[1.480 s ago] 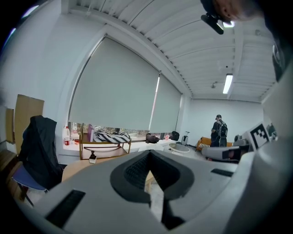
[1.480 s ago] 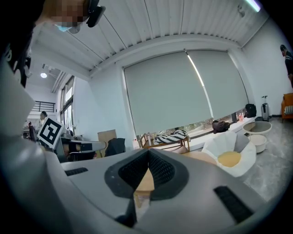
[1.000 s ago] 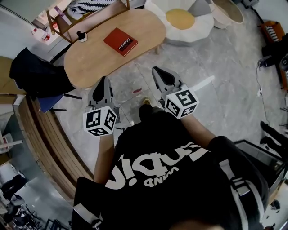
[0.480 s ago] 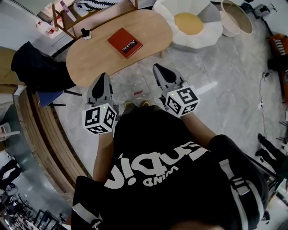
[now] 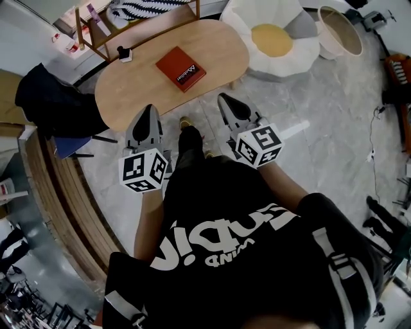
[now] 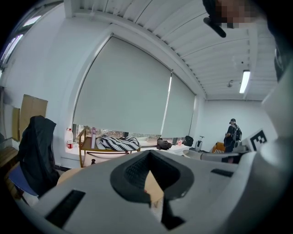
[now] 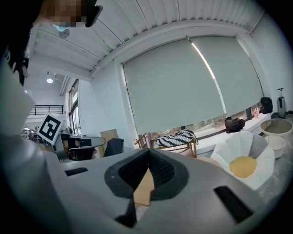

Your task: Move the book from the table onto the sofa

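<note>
Task barely starting: book (image 5: 180, 68) lying on table (image 5: 138, 93), ungrasped; left gripper (image 5: 149, 110), right gripper (image 5: 226, 100) hovering nearby, jaws together, empty.

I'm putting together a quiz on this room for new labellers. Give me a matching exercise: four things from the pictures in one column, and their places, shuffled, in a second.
Things
1. black jacket
2. black-and-white zigzag blanket
3. flat red book
4. white petal-shaped seat with a yellow centre

Places
A. on the oval wooden table
B. draped over a chair, left of that table in the head view
C. on the grey floor, right of that table in the head view
D. on the wooden rack

Pairs: 1-B, 2-D, 3-A, 4-C
</note>
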{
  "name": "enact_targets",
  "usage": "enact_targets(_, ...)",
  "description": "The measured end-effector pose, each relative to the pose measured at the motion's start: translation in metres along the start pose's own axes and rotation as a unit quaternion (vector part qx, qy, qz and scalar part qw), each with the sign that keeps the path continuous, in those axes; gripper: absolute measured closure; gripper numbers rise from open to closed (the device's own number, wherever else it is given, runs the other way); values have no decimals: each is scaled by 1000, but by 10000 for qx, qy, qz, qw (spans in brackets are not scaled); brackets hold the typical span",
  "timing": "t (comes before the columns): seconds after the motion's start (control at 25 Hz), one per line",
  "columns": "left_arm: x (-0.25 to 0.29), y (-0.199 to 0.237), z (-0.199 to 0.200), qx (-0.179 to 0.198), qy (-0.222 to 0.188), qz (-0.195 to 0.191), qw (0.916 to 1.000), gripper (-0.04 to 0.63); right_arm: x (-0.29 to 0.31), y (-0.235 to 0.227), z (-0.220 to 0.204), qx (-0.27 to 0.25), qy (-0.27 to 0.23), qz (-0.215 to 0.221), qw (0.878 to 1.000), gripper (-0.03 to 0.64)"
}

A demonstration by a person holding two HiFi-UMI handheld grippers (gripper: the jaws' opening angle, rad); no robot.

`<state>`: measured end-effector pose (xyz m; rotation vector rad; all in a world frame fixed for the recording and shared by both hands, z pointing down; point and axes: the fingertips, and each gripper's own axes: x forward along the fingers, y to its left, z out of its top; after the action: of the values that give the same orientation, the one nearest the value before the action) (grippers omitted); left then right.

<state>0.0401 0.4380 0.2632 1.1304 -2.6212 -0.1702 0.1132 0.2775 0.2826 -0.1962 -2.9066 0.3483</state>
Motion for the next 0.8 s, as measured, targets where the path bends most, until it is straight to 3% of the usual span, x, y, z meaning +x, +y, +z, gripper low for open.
enact_targets(0.8,148,76,32,-71,148,-318,9994,588,138,-60,26,68,144,-234,9996,615)
